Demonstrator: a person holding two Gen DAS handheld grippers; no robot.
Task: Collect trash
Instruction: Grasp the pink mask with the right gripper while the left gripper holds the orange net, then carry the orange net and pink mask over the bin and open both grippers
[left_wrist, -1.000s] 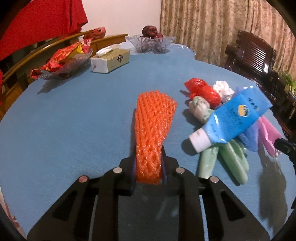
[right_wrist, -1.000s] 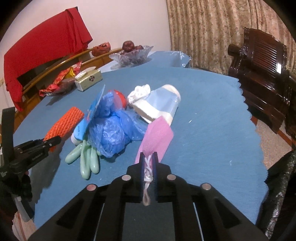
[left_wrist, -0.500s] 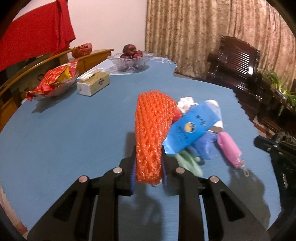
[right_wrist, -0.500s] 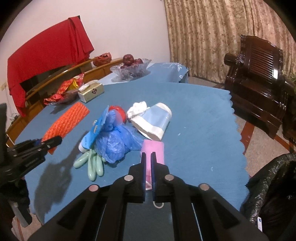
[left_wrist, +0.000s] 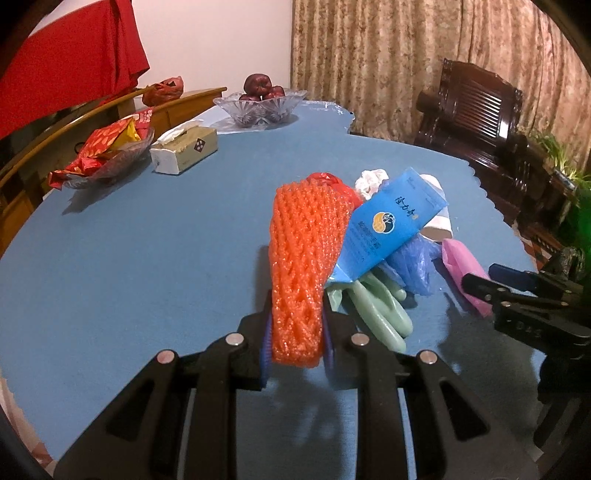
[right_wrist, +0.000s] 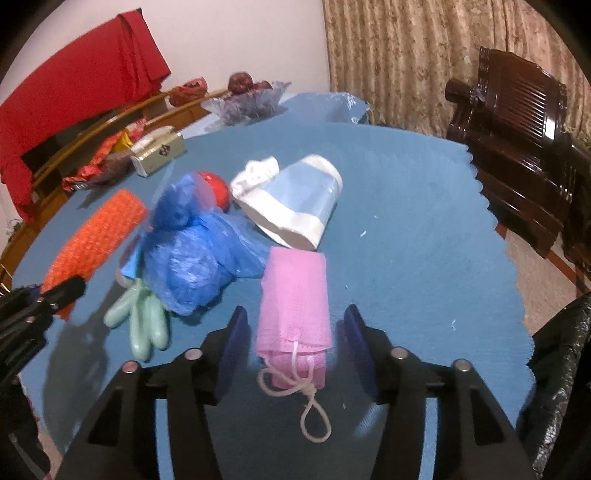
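My left gripper (left_wrist: 297, 328) is shut on an orange foam net sleeve (left_wrist: 306, 258), held up over the blue table (left_wrist: 147, 240). Behind it lies a trash pile: a blue tube (left_wrist: 388, 229), a green rubber glove (left_wrist: 380, 310), a blue plastic bag (right_wrist: 199, 251), a red wrapper (right_wrist: 216, 188), a paper cup (right_wrist: 295, 206) and a white tissue wad (right_wrist: 258, 171). My right gripper (right_wrist: 293, 343) has its jaws opening, and a pink mesh pouch (right_wrist: 295, 302) with a white cord lies between them, untouched by the pads. The right gripper's fingers (left_wrist: 491, 288) show at the left wrist view's right edge.
A tissue box (left_wrist: 184, 151), a glass dish of red snack packets (left_wrist: 107, 155) and a glass fruit bowl (left_wrist: 262, 105) stand at the table's far side. A dark wooden chair (left_wrist: 476, 110) stands beyond the scalloped edge. A black trash bag (right_wrist: 561, 369) hangs at the right.
My right gripper's jaws have parted and let go of the pink pouch's cord; the pouch now lies on the table between them. The left gripper has lifted the orange net and swung toward the pile.
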